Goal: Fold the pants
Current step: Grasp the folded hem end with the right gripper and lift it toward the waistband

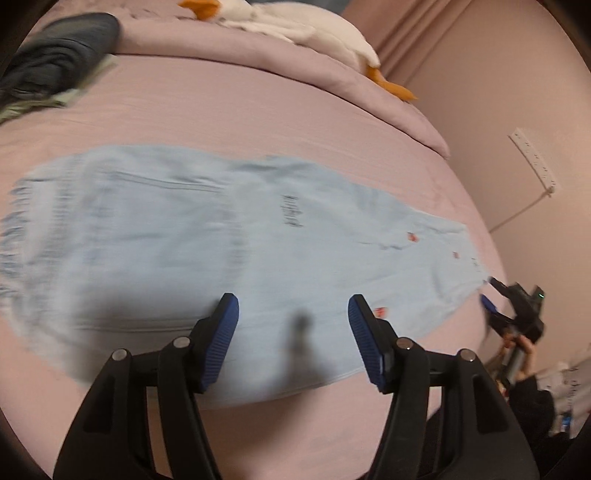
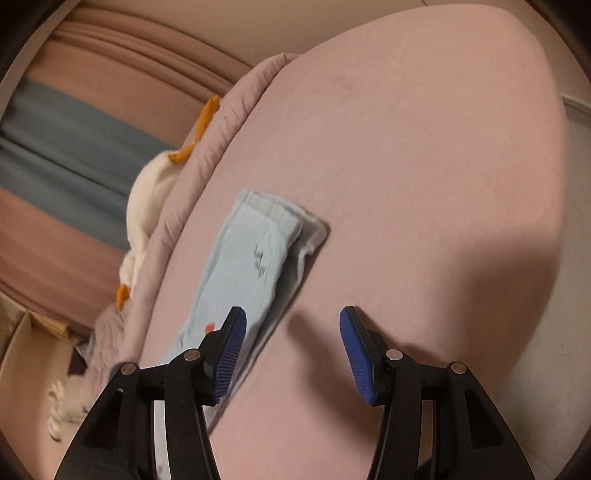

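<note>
Light blue pants [image 1: 229, 236] were laid lengthwise, folded leg over leg, on the pink bed sheet [image 1: 258, 110]. The left gripper [image 1: 293, 325] was held above the near edge of the pants, jaws spread wide, nothing gripped. The right gripper [image 2: 291, 339] was likewise spread wide and empty, near the leg end. A white stuffed goose [image 1: 295, 26] and dark clothes [image 1: 55, 55] were noted at the far side of the bed.

One pants [image 1: 177, 236] – two grippers, one goose [image 1: 303, 26].
</note>
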Tool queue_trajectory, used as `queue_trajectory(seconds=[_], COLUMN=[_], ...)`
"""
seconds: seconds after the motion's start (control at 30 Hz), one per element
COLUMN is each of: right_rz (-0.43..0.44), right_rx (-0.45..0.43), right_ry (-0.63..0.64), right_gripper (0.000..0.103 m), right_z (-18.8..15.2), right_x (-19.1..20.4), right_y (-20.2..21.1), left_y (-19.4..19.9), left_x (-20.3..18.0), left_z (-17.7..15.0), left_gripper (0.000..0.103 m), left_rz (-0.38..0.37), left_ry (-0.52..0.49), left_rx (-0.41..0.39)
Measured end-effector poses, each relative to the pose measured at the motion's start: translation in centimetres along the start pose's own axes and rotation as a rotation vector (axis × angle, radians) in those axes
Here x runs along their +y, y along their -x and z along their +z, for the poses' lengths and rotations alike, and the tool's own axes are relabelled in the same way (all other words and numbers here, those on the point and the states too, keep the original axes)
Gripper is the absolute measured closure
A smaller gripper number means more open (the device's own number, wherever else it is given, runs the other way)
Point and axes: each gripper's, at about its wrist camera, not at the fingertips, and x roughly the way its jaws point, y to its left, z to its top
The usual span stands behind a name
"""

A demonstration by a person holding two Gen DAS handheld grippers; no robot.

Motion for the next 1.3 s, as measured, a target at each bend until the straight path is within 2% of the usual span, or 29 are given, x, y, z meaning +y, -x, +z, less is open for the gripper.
queue_trajectory(seconds=[0.17, 0.23, 0.3, 0.43, 0.47, 0.53, 0.57, 0.6, 0.63, 0.73, 0.8, 0.93, 1.03, 1.13, 1.2, 1.3], right_rz=[0.029, 0.021, 0.007, 0.008, 0.015, -0.029, -0.045, -0.024, 0.002, -0.027, -0.046, -0.044, -0.044, -0.003, 0.033, 0.087], right_rx=[-0.009, -0.011, 0.001, -0.039, -0.037, -0.008, 0.015, 0.009, 0.002, 0.000, -0.019, -0.077, -0.092, -0.073, -0.051, -0.017], right_ry=[0.022, 0.043, 0.040, 0.060, 0.066, 0.078, 0.051, 0.011, -0.017, -0.003, 0.074, 0.314, 0.547, 0.739, 0.829, 0.945], right_gripper=[0.050, 0.062, 0.093, 0.096, 0.097, 0.097, 0.097, 0.102, 0.102, 0.102, 0.098, 0.097, 0.097, 0.097, 0.097, 0.097], right_z=[1.8, 2.4, 2.9, 3.5, 3.6, 3.4, 3.1, 3.0, 2.9, 2.9, 2.7, 1.2, -1.8, -6.1, -9.3, -14.6], right_x=[1.8, 1.5, 0.9, 1.0, 1.0, 0.6, -0.2, -1.0, -1.5, -0.7, 1.4, 7.6, 13.4, 18.0, 19.9, 21.6], right_y=[-3.2, -2.9, -3.1, -1.6, -1.5, -2.4, -3.1, -3.3, -3.0, -2.5, -1.6, 0.5, 1.3, 1.2, 0.7, -0.4], left_y=[-2.8, -3.9, -4.9, -5.3, -5.3, -5.3, -5.3, -5.3, -5.3, -5.2, -5.1, -4.4, -3.6, -3.0, -2.8, -3.7], left_x=[-3.0, -3.4, -3.2, -2.4, -2.4, -2.5, -2.6, -2.6, -2.5, -2.1, -1.5, -0.4, 0.5, 0.6, 0.2, -1.1], left_z=[0.3, 0.3, 0.2, -0.1, -0.1, -0.1, -0.2, -0.2, -0.1, 0.0, 0.1, -0.1, -0.4, -0.5, -0.3, 0.0], left_gripper=[0.041, 0.041, 0.042, 0.043, 0.042, 0.042, 0.042, 0.040, 0.040, 0.037, 0.037, 0.037, 0.037, 0.037, 0.037, 0.032], left_rz=[-0.018, -0.008, 0.033, 0.039, 0.044, 0.055, 0.059, 0.058, 0.054, 0.027, 0.001, -0.064, -0.115, -0.168, -0.250, -0.430], left_ry=[-0.037, -0.033, -0.014, 0.021, 0.014, 0.000, -0.005, -0.008, -0.008, 0.013, 0.042, 0.140, 0.218, 0.275, 0.321, 0.387], left_rx=[0.051, 0.066, 0.076, 0.060, 0.063, 0.063, 0.062, 0.061, 0.061, 0.062, 0.061, 0.046, 0.033, 0.023, 0.019, 0.037])
